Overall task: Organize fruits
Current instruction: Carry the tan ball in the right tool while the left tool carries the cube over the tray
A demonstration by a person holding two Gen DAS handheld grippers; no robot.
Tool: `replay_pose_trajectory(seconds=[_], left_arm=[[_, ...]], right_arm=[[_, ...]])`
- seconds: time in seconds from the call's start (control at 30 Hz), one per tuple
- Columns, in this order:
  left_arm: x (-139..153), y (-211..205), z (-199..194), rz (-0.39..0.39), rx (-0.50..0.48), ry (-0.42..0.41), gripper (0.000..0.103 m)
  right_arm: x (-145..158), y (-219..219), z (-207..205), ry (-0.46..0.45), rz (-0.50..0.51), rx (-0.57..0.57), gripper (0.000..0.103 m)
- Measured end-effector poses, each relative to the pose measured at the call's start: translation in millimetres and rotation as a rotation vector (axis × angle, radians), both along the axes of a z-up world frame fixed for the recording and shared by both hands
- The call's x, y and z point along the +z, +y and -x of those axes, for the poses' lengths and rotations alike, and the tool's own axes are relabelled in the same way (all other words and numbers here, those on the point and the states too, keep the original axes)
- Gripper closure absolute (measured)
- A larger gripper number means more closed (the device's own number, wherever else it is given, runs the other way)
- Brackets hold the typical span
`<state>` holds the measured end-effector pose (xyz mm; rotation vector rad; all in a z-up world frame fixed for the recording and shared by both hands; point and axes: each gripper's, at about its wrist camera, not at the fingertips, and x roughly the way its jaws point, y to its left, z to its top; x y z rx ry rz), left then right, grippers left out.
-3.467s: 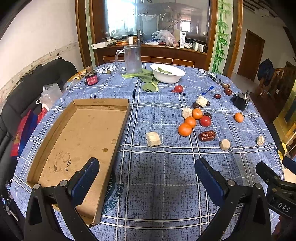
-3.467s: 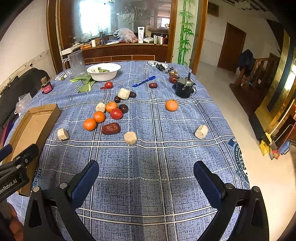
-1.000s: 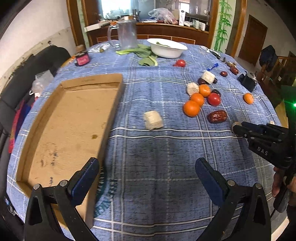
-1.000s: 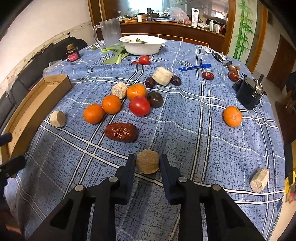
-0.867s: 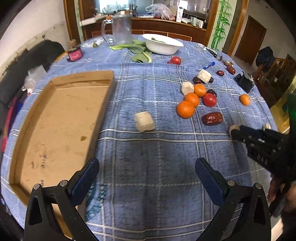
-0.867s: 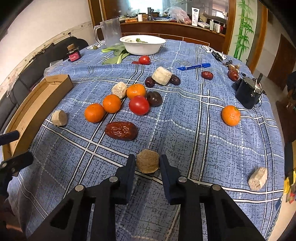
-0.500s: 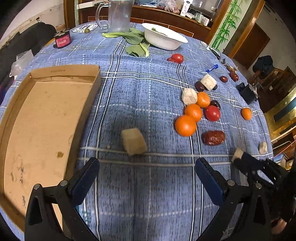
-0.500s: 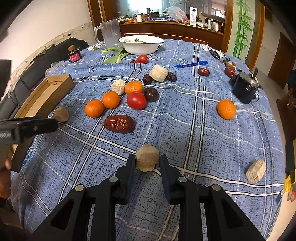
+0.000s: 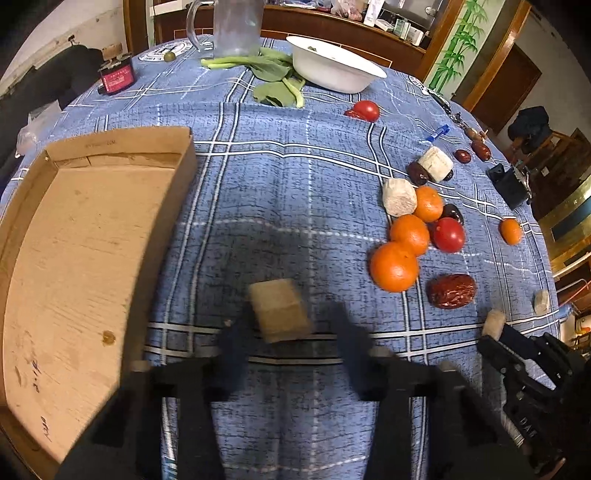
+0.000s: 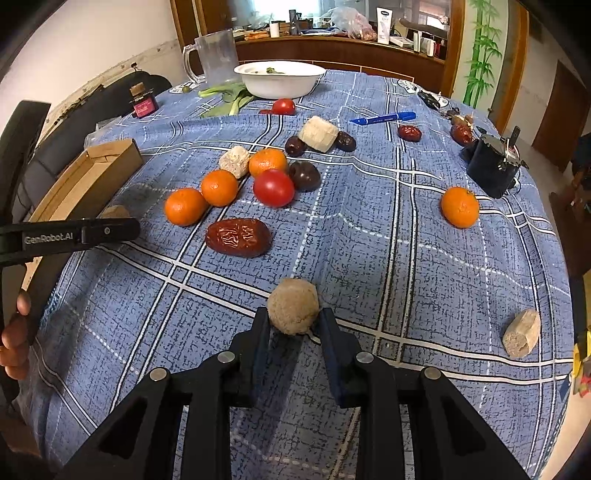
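My right gripper (image 10: 293, 323) is shut on a round tan lump (image 10: 293, 305) and holds it just above the blue checked cloth. My left gripper (image 9: 291, 341) is blurred with motion; its jaws stand on either side of a tan cube (image 9: 280, 309) on the cloth, with a gap showing on the right side. Oranges (image 9: 394, 266), a red tomato (image 9: 448, 234) and a big red date (image 9: 451, 290) lie in a cluster to the right. The empty cardboard tray (image 9: 66, 251) lies at the left.
A white bowl (image 9: 332, 70), greens (image 9: 273, 79), a clear jug (image 9: 231, 26) and a small red jar (image 9: 117, 75) stand at the back. A lone orange (image 10: 460, 206), a black object (image 10: 493, 166), a blue pen (image 10: 384, 118) and a pale chunk (image 10: 521, 333) lie at the right.
My left gripper has moved forward and down to the tan cube and its jaws have narrowed around it. My right gripper keeps its hold on the round lump and has lifted slightly.
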<state>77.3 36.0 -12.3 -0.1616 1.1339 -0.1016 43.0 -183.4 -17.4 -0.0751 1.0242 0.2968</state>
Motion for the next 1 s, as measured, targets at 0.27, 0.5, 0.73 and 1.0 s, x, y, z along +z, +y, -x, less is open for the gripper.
replay_pose_trajectory(seconds=[0.27,0.5,0.73,1.0], left_arm=[[5.5,-0.3,18.2,0.076,-0.041,-0.002,0.077],[20.9,-23.9,53.2,0.084,-0.168,-0.054,0.077],[31.1,-24.4,72.0,0.082,-0.204,-0.078,0.077],[53.0,6.3,87.4,0.107,-0.166,-0.131,0.077]], right_arm=[[9.6,-6.9,9.9,-0.022,-0.03,-0.033,0.075],[20.9,-10.9,32.1,-0.042,-0.006,-0.076,0.075],[29.4,-5.7,51.2,-0.053,-0.012,-0.1,0.075],[43.9,22.3,53.9,-0.076,-0.019,-0.071,0.075]])
